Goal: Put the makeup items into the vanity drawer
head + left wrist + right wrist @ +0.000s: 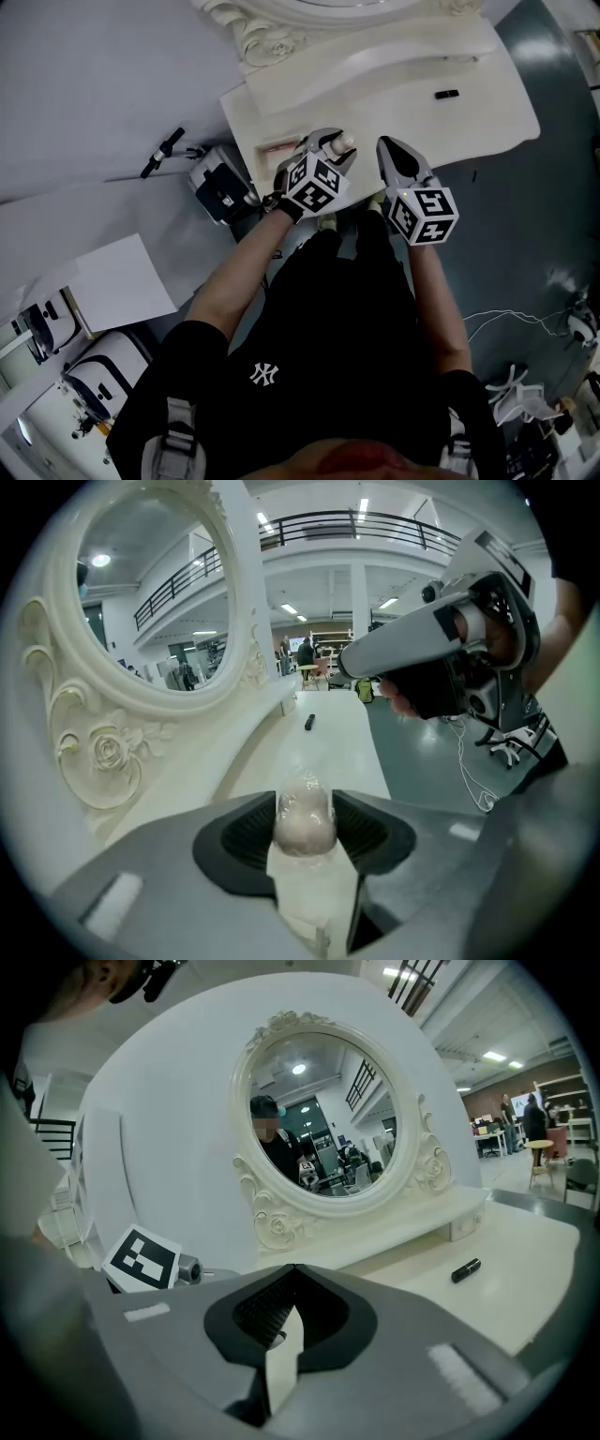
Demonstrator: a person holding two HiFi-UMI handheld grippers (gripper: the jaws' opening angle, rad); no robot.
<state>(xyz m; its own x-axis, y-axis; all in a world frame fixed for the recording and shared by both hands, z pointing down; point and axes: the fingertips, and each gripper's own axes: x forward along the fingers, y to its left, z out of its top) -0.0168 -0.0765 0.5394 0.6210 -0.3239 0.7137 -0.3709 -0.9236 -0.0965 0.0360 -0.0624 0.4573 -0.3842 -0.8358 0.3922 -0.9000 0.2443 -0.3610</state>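
My left gripper (331, 142) is shut on a small makeup bottle (344, 142) with a beige rounded top under a clear cap. It holds the bottle over the near edge of the cream vanity table (487, 122). In the left gripper view the bottle (302, 832) sits upright between the dark pads (248, 841). My right gripper (386, 146) hovers just right of it, shut with nothing inside; its tips meet in the right gripper view (293, 1269). A black lipstick (446, 94) lies on the tabletop farther back, and shows as the lipstick (466, 1269). A pinkish rectangular recess (278, 148), apparently the drawer, lies left of the left gripper.
An ornate oval mirror (323, 1115) with a low shelf (403, 56) stands at the table's back. Equipment cases (220, 187) and white boards (112, 281) sit on the floor to the left. Cables (506, 323) lie on the floor to the right.
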